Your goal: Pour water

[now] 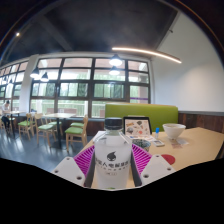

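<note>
Holding a white cup (112, 158) clamped between my gripper (112, 166) pads, level above the table (200, 150); bowl (174, 130) beyond. I judge pouring not yet begun.

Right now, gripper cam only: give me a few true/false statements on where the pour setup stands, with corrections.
1. A white bottle with a dark cap stands upright between the gripper's fingers. True.
2. The pink pads sit at either side of the bottle. True; whether both press on it cannot be told.
3. The white bowl lies between the fingers. False: it rests on the table beyond them, to the right of the bottle.
4. The bottle is tipped over the bowl, pouring. False: it is upright, and no water is seen flowing.
5. A green sofa stands behind the table, below the windows. True.
</note>
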Demonstrator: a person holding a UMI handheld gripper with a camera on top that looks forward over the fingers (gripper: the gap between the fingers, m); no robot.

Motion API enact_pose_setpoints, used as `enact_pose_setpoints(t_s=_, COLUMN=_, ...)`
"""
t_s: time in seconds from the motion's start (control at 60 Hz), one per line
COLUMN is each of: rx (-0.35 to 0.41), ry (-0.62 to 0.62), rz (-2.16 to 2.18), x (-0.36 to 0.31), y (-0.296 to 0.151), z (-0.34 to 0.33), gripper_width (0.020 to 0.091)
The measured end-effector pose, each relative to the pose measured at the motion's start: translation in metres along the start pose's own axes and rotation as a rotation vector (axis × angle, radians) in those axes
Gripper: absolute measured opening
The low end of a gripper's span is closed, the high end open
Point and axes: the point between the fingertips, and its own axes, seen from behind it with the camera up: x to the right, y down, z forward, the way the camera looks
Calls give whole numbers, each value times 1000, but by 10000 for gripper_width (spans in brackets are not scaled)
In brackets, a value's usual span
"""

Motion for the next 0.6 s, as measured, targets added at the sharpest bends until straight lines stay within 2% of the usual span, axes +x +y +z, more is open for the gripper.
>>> enact_pose_setpoints(t_s=0.067, rx=19, ry=32, rz=30, x=-1, y=-2, z=2, gripper_width=564)
enact_pose_setpoints(t_s=0.233, rx=-15, ry=0, rz=26, x=-10, y=1, z=3, gripper_width=566)
enact_pose_setpoints(t_s=0.317, rx=-12, ry=-9, rz=25, x=-13, y=-2, z=0, gripper_width=464)
enact_pose_setpoints(t_s=0.367, rx=-2, ry=-24, rz=38, x=-4, y=4, z=17, gripper_width=443)
enact_pose_setpoints(t_s=0.383, rx=-2, ry=-28, rz=40, x=-4, y=4, z=17, gripper_width=410)
enact_pose_setpoints(t_s=0.467, rx=-21, ry=-20, rz=80, x=-3, y=2, z=20, gripper_width=410)
enact_pose_setpoints(t_s=0.6, rx=-58, ry=-125, rz=357, x=-30, y=-18, z=36, gripper_width=410)
